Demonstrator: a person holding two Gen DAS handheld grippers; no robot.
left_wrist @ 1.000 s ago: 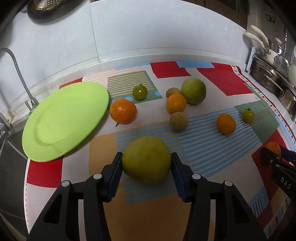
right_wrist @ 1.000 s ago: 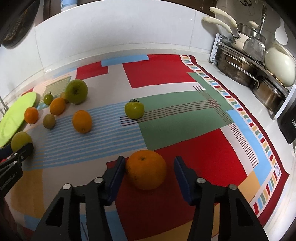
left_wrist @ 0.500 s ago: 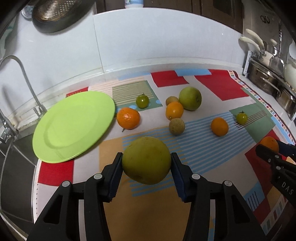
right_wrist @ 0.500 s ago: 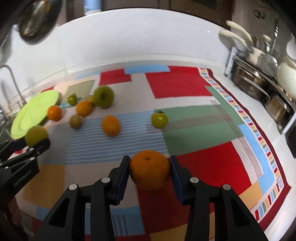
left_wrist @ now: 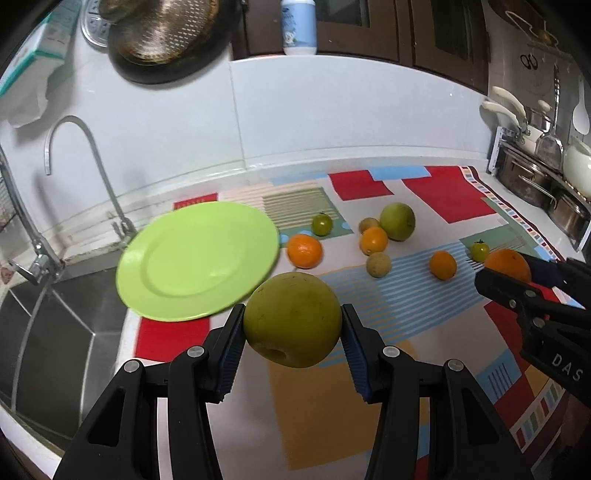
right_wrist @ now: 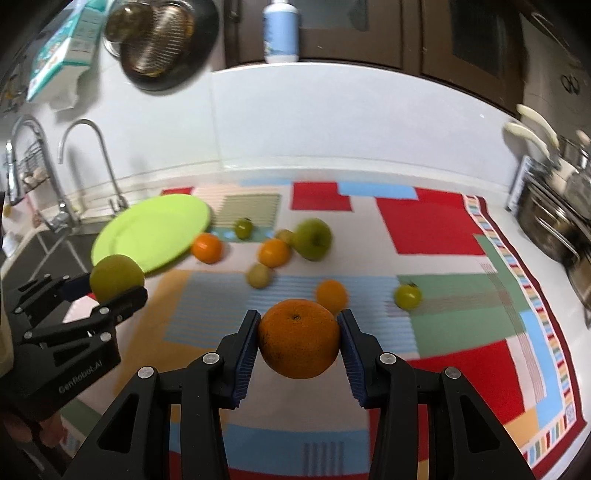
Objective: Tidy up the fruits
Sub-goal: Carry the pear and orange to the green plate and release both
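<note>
My left gripper (left_wrist: 292,322) is shut on a large yellow-green fruit (left_wrist: 292,319) and holds it above the mat, just right of the green plate (left_wrist: 195,258). My right gripper (right_wrist: 298,339) is shut on a big orange (right_wrist: 298,338), lifted over the mat's middle; it also shows in the left wrist view (left_wrist: 506,265). Several fruits lie on the patchwork mat (left_wrist: 436,195): an orange (left_wrist: 304,251), a small green tomato (left_wrist: 322,224), a green apple (left_wrist: 397,221), a small orange (left_wrist: 373,240), a brown round fruit (left_wrist: 378,264), another orange (left_wrist: 442,264) and a green tomato (left_wrist: 479,250).
A sink (left_wrist: 55,325) with a tap (left_wrist: 99,166) lies left of the plate. Pots and a rack (left_wrist: 535,173) stand at the right end of the counter. A white tiled wall (left_wrist: 332,110) runs behind the mat. A colander (left_wrist: 166,33) hangs above.
Both grippers have risen with their fruits. The right gripper shut on the orange and lifted it; the left one carried the yellow-green fruit up and toward the plate.
</note>
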